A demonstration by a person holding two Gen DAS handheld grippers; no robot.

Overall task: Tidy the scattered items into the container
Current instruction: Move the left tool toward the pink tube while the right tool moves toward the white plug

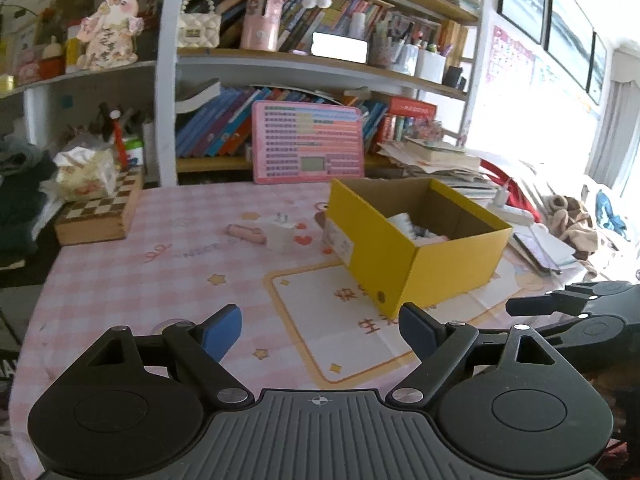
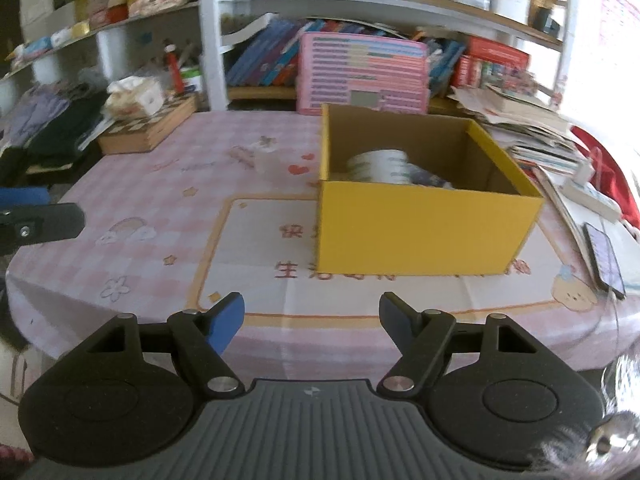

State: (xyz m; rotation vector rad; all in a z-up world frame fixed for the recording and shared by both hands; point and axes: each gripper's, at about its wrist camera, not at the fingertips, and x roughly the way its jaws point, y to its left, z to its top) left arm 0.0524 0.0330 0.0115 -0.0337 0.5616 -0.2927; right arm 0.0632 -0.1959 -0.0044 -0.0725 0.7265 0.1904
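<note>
A yellow cardboard box (image 1: 420,264) stands open on the pink checked tablecloth; it also shows in the right wrist view (image 2: 424,232). Inside lie a white tape roll (image 2: 380,166) and other small items. Left of the box, on the cloth, lie a white plug adapter (image 1: 280,234) and a small pink item (image 1: 245,233); the adapter also shows blurred in the right wrist view (image 2: 270,160). My left gripper (image 1: 320,330) is open and empty, low over the table's front. My right gripper (image 2: 312,320) is open and empty, in front of the box.
A wooden chessboard box (image 1: 100,214) with a tissue pack on it sits at the back left. A pink board (image 1: 308,142) leans on the bookshelf behind. Papers, a power strip (image 2: 592,196) and a phone (image 2: 604,258) lie right of the box.
</note>
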